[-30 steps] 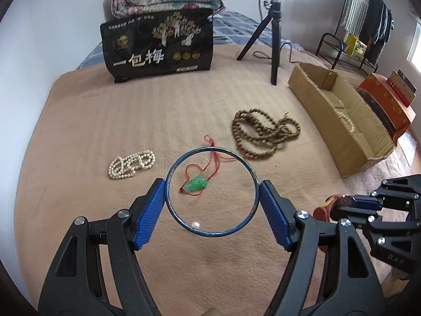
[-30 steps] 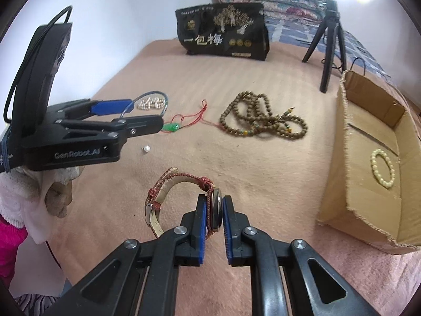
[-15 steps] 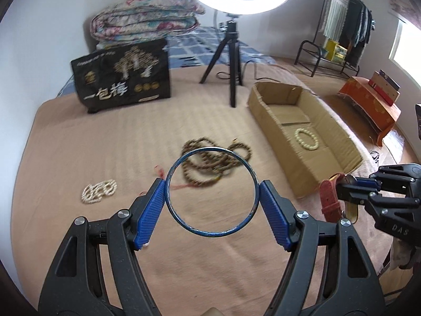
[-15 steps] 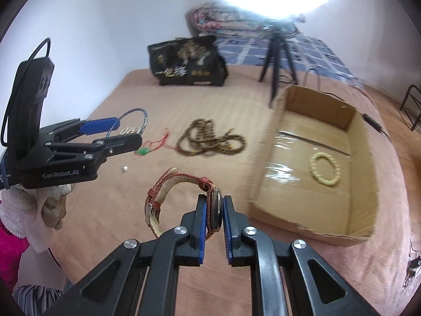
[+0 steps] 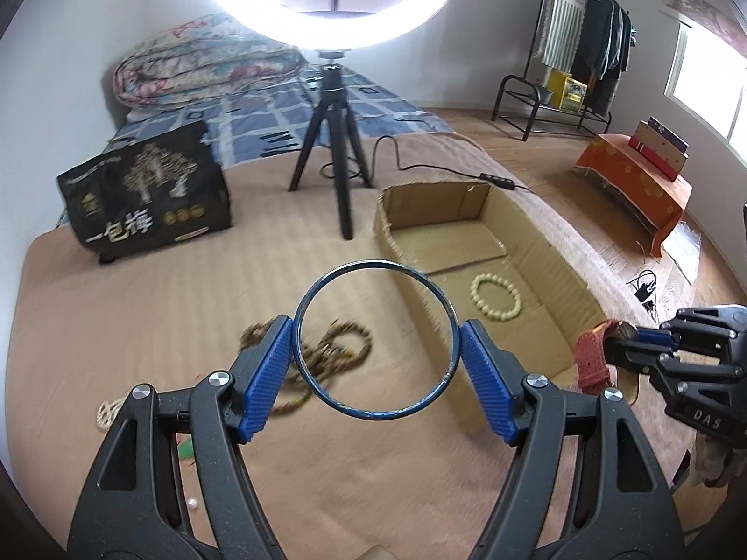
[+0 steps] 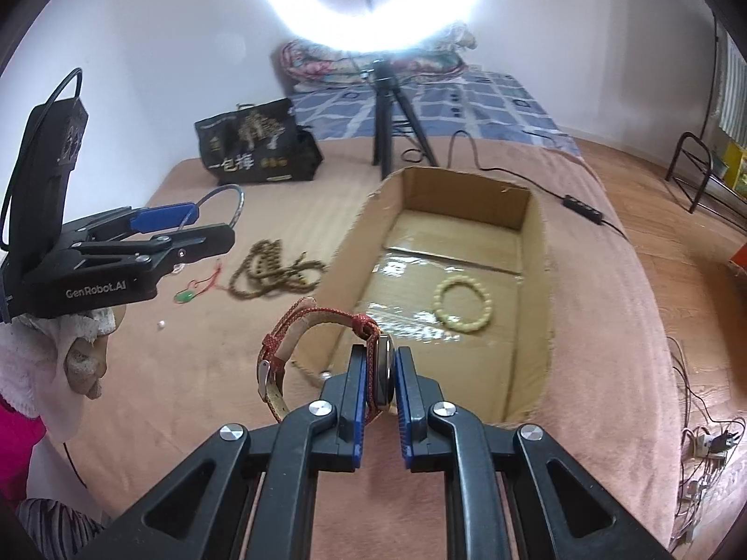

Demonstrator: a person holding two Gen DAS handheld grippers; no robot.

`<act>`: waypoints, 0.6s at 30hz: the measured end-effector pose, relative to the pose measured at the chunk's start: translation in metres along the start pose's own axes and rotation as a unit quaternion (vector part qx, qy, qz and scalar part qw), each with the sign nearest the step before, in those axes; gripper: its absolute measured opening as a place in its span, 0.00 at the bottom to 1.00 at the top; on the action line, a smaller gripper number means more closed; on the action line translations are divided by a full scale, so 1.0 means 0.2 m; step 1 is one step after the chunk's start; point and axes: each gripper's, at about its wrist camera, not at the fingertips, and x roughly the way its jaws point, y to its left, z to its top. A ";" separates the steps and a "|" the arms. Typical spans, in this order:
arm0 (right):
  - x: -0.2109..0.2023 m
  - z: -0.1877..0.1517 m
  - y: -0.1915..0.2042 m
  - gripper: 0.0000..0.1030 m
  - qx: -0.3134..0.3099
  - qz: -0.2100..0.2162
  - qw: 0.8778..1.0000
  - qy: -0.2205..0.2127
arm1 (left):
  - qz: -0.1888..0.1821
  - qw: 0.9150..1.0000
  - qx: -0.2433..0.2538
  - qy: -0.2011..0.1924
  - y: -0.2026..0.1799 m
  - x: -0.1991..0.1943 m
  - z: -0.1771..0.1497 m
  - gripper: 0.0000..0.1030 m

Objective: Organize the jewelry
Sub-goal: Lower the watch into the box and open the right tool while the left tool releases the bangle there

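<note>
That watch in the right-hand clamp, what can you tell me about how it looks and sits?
The watch has a round metal-looking case pinched edge-on between the right gripper and its blue pads. Its red woven strap, pale on the inside, arches up and to the left, ending near a silver buckle. It hangs above the tan blanket, just short of the cardboard box's near edge. The dial is hidden.

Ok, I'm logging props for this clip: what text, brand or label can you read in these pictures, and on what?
"GenRobot.AI": side of the left gripper.
"DAS": body of the right gripper; more letters may be cut off.
"一包梅": black bag.
Bag's small print above the tree picture: too small to read.
</note>
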 end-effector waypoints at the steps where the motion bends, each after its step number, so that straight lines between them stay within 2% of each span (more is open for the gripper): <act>1: 0.00 0.01 -0.01 0.09 0.002 -0.002 1.000 0.000 | -0.002 1.000 0.000 -0.001 -0.01 0.01 0.01 0.72; 18: 0.10 0.04 -0.26 0.09 0.024 -0.035 0.999 -0.001 | -0.030 0.999 0.004 0.011 -0.18 0.35 0.23 0.72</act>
